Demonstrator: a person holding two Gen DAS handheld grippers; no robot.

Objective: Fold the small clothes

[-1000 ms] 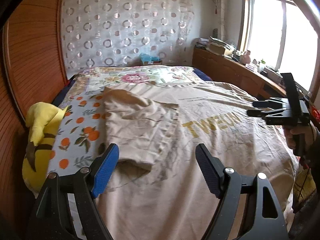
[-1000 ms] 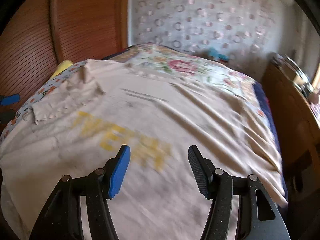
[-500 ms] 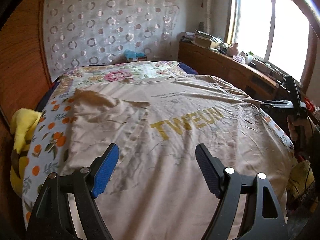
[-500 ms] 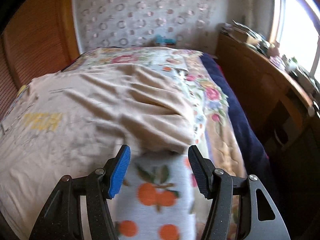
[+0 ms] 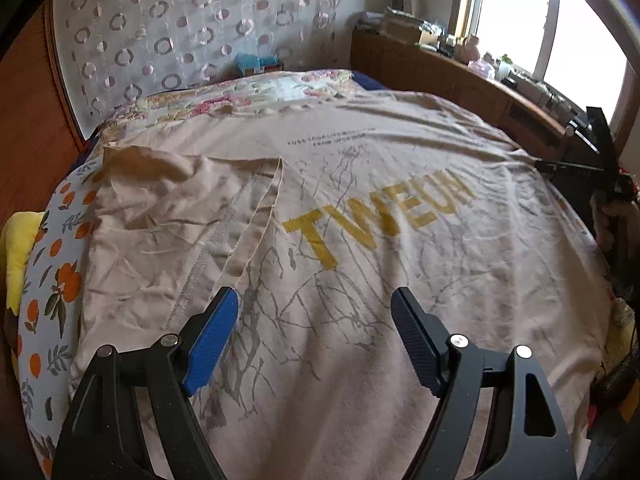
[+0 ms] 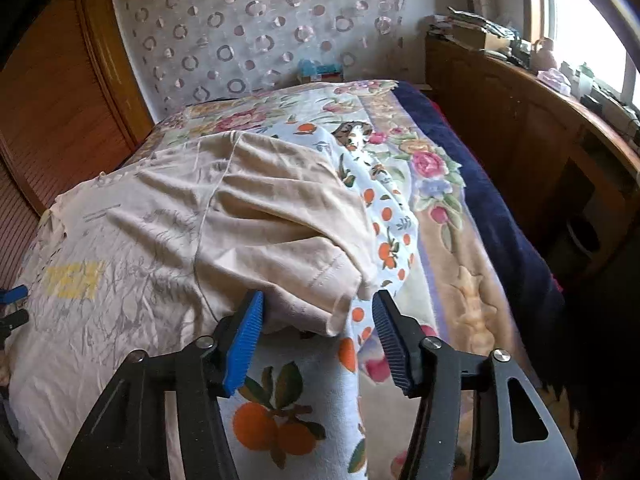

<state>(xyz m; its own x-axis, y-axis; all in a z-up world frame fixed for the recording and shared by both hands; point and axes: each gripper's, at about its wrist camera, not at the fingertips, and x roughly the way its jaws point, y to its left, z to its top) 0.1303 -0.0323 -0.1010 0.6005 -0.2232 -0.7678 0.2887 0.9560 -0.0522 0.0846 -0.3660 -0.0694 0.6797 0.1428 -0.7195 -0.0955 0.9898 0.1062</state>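
Note:
A beige T-shirt [image 5: 360, 208] with yellow lettering lies spread on the bed. Its left sleeve [image 5: 168, 216] is folded in over the body. My left gripper [image 5: 316, 336] is open and empty, just above the shirt's lower part. In the right wrist view the shirt's right sleeve [image 6: 304, 240] lies flat and spread outward on the bedsheet. My right gripper [image 6: 318, 336] is open and empty, with the sleeve's hem [image 6: 340, 312] between its fingers. It also shows far right in the left wrist view [image 5: 592, 160].
An orange-print sheet [image 6: 272, 432] and a floral blanket [image 6: 436, 184] cover the bed. A yellow plush toy [image 5: 16, 248] lies at the bed's left edge by the wooden wall. A wooden cabinet [image 6: 532, 128] with clutter runs along the right side under the window.
My left gripper has swung right, from the folded left sleeve to the shirt's middle. My right gripper has swung right from the shirt's lettering to the right sleeve and closed in on its hem.

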